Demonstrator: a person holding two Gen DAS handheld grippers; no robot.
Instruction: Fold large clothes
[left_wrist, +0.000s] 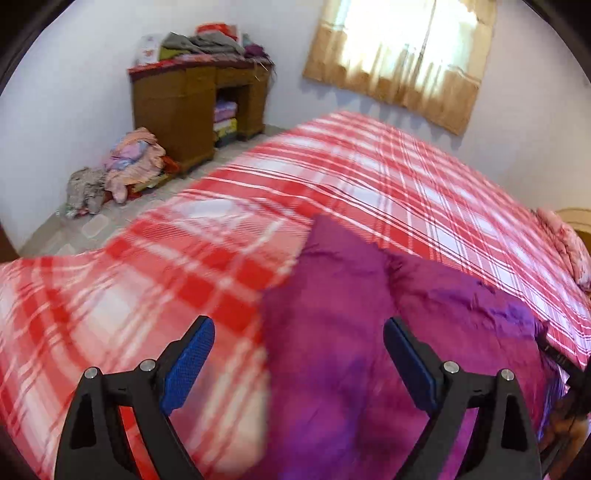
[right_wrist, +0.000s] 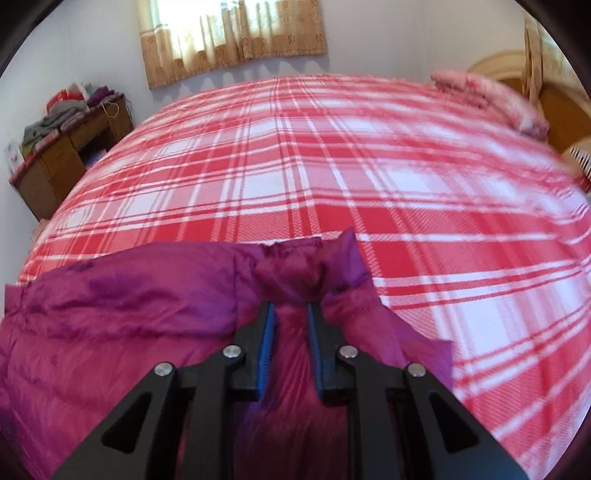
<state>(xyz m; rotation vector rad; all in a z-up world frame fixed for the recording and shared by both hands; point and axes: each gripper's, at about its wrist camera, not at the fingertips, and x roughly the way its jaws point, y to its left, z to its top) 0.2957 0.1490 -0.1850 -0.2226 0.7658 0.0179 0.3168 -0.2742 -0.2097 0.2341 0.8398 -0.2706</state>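
Observation:
A magenta puffy jacket lies on a bed with a red and white plaid cover. My left gripper is open above the jacket's left edge, with nothing between its blue pads. In the right wrist view my right gripper is shut on a bunched fold of the jacket, which spreads to the left over the plaid cover. The right gripper's black tip shows at the jacket's right edge in the left wrist view.
A brown wooden desk piled with clothes stands against the far wall, with a heap of clothes on the floor beside it. A curtained window is behind the bed. A pink pillow lies by the headboard.

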